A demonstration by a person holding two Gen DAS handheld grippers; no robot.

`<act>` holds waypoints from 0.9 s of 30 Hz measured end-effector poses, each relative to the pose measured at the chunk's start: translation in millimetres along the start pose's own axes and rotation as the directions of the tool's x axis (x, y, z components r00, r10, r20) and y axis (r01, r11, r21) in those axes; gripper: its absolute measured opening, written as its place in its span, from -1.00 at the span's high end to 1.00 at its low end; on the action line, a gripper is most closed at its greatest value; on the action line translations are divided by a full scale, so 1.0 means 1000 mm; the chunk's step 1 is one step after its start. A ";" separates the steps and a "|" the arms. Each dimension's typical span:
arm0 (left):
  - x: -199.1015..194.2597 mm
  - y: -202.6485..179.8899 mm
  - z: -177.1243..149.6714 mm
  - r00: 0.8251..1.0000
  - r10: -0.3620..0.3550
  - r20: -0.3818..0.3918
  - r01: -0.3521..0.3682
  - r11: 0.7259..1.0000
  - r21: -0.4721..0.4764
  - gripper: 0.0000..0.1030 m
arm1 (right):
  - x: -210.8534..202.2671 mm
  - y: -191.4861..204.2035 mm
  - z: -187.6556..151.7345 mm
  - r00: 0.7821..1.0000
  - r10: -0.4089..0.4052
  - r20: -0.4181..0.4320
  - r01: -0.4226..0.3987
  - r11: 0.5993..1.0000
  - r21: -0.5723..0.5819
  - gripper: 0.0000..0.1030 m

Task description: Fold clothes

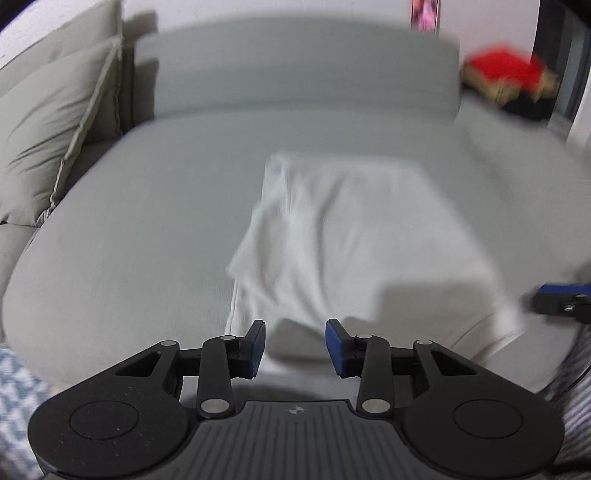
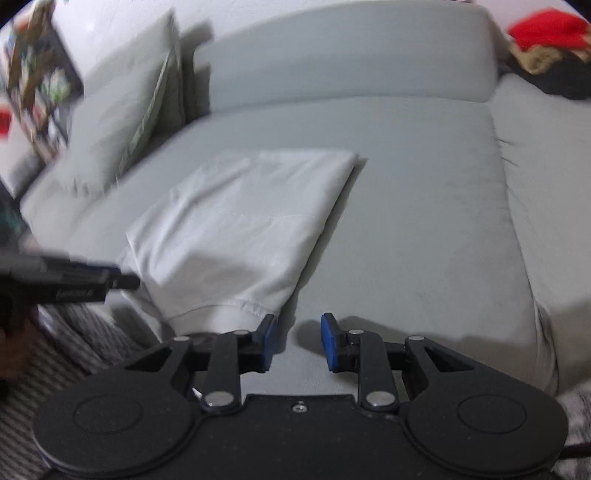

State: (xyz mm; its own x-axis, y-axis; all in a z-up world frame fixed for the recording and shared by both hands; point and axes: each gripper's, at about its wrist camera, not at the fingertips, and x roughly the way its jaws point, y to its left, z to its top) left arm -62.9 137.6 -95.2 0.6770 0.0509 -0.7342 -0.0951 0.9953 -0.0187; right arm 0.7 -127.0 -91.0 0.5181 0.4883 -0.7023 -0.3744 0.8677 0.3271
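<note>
Pale grey sofa (image 2: 424, 229) fills both views; broad flat seat, fabric lightly creased at the right. Long rounded backrest (image 2: 351, 55) runs across the far side. Two loose cushions (image 1: 48, 122) in the same grey, piped edges, lean at the far left against a white wall (image 2: 110, 22). Far right end of the seat: heap of red and dark items (image 2: 546, 44), blurred. Far left in the right wrist view: a dark shelf unit (image 2: 40, 85) with mixed coloured contents, too blurred to identify. Striped grey textile (image 2: 66, 350) along the near edge. Light even, soft shadows.
</note>
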 end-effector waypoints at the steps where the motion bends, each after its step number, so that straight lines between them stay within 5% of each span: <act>1: -0.006 0.001 0.003 0.999 -0.004 0.041 0.004 1.000 -0.012 0.28 | -0.005 -0.004 0.003 0.999 0.014 0.036 -0.015 1.000 0.027 0.48; 5: -0.026 0.003 0.019 0.987 -0.001 0.162 0.007 0.999 -0.042 0.26 | -0.023 -0.011 0.024 0.986 0.060 0.156 -0.074 0.993 0.089 0.31; 9: -0.023 -0.004 0.042 0.979 -0.034 0.203 0.044 0.998 -0.046 0.11 | -0.028 -0.006 0.052 0.966 0.107 0.235 -0.123 0.991 0.054 -0.30; 14: 0.017 -0.019 0.067 0.985 -0.036 0.168 0.038 0.999 -0.007 0.14 | 0.013 -0.016 0.082 0.973 0.117 0.198 -0.132 0.989 0.064 -0.38; 16: 0.035 -0.023 0.075 0.987 -0.055 0.151 0.054 0.998 0.015 0.17 | 0.036 -0.023 0.091 0.977 0.126 0.174 -0.144 0.985 0.094 -0.29; 18: 0.059 -0.029 0.083 0.990 -0.074 0.123 0.068 0.996 0.049 0.39 | 0.060 -0.026 0.098 0.978 0.147 0.150 -0.165 0.980 0.115 0.53; 19: 0.071 -0.033 0.086 0.992 -0.075 0.105 0.069 0.996 0.061 0.43 | 0.071 -0.024 0.100 0.977 0.160 0.140 -0.176 0.979 0.107 0.71; 23: 0.121 -0.038 0.075 0.996 0.075 -0.038 -0.071 0.993 0.099 0.47 | 0.113 -0.013 0.090 0.979 0.193 0.061 -0.194 0.981 0.010 0.71; 27: 0.122 -0.038 0.069 0.985 0.164 -0.045 -0.157 0.980 0.126 0.36 | 0.134 -0.006 0.075 0.999 0.028 -0.041 -0.032 0.994 -0.104 1.00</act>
State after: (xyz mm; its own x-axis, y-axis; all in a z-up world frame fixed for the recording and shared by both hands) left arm 74.2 111.7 -137.1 0.6185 0.2094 -0.7574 -0.1075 0.9773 0.1824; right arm 130.2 -59.6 -139.7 0.4755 0.5079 -0.7183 -0.4686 0.8372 0.2819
